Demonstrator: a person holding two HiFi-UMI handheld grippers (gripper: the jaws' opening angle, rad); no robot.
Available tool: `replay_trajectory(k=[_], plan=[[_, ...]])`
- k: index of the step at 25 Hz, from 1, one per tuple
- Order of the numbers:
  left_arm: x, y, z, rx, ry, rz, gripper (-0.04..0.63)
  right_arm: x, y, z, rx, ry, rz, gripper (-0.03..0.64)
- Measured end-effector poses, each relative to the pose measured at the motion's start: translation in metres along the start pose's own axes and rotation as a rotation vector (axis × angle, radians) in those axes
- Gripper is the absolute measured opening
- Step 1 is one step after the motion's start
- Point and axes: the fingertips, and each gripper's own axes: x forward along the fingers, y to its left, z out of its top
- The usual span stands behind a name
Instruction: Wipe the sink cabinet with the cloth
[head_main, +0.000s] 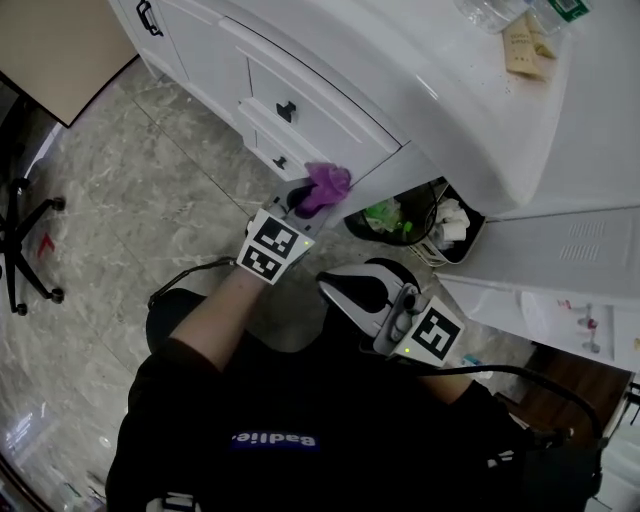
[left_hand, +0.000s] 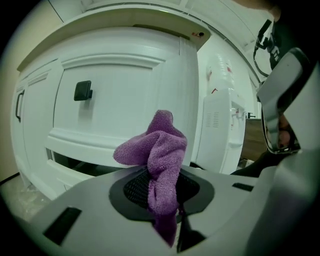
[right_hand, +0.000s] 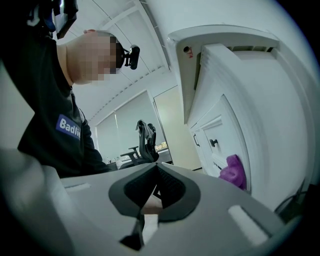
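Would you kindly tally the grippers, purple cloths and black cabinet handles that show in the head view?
Grippers: 2, the left gripper and the right gripper
Purple cloth: 1
Black cabinet handles: 3, one bar handle and two knobs
Total: 6

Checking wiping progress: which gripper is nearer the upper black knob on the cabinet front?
Left. The left gripper, shut on the cloth, sits at the cabinet, below and right of the knob; the right gripper is farther back.
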Motion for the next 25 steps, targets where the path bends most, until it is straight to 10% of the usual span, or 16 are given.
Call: replay_trajectory(k=[10, 25], plan=[[-0.104, -0.008, 0.117, -0.149, -0.139, 0.068, 0.084, 0.032, 0.06, 0.099, 0.121, 0.112, 0.057, -0.003], [-0.276, -0.097, 0.439, -0.207, -0.199, 0.096, 0.084, 0.04, 0.207, 0.427, 0.021, 0.033, 0.164, -0.005]])
